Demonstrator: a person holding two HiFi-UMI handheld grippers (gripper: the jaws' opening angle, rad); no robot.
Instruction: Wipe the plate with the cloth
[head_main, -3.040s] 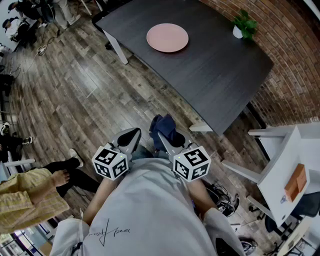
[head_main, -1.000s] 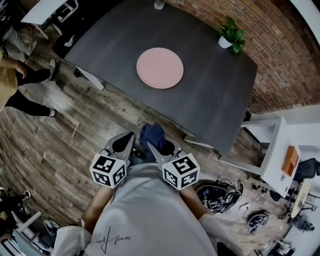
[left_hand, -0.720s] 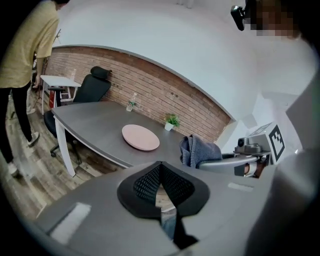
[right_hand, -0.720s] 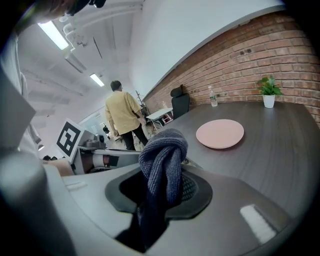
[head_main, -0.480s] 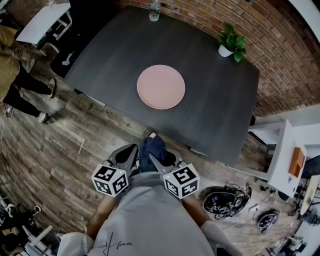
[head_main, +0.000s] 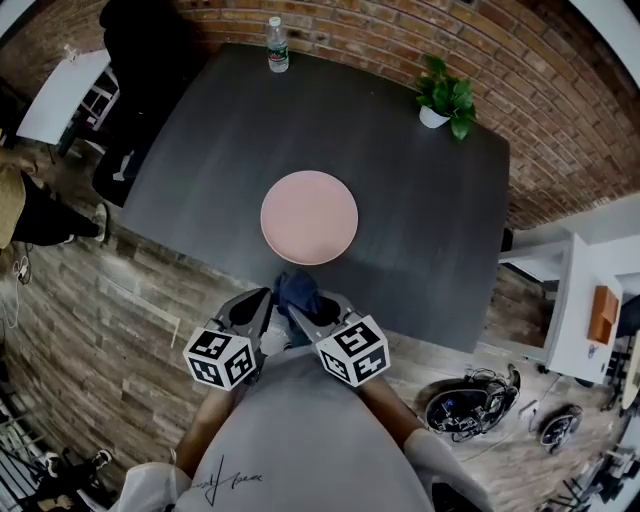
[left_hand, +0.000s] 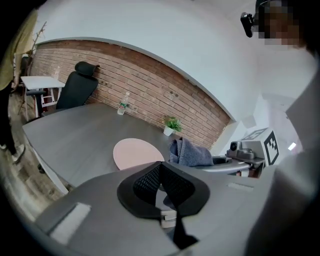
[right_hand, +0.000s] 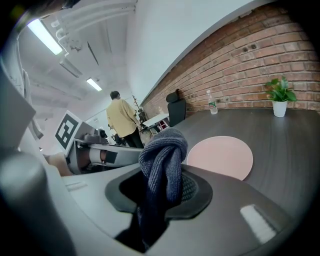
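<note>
A round pink plate (head_main: 309, 217) lies on the dark table (head_main: 420, 200), near its front edge. Both grippers are held close to the body, just short of that edge. My right gripper (head_main: 300, 305) is shut on a dark blue cloth (head_main: 297, 290), which bunches up above its jaws (right_hand: 162, 165); the plate (right_hand: 220, 156) lies beyond it. My left gripper (head_main: 256, 298) is beside it, shut with nothing between its mesh pads (left_hand: 150, 181). In the left gripper view the plate (left_hand: 137, 152) sits ahead and the cloth (left_hand: 190, 154) is to the right.
A water bottle (head_main: 277, 45) and a small potted plant (head_main: 440, 95) stand at the table's far edge by the brick wall. A black office chair (head_main: 135, 40) is at the far left. A person in yellow (right_hand: 122, 120) stands off to the left. White furniture (head_main: 575, 300) is at the right.
The view has closed in on the table: the plate is now just ahead of the grippers. The right gripper keeps hold of the cloth and the left stays shut.
</note>
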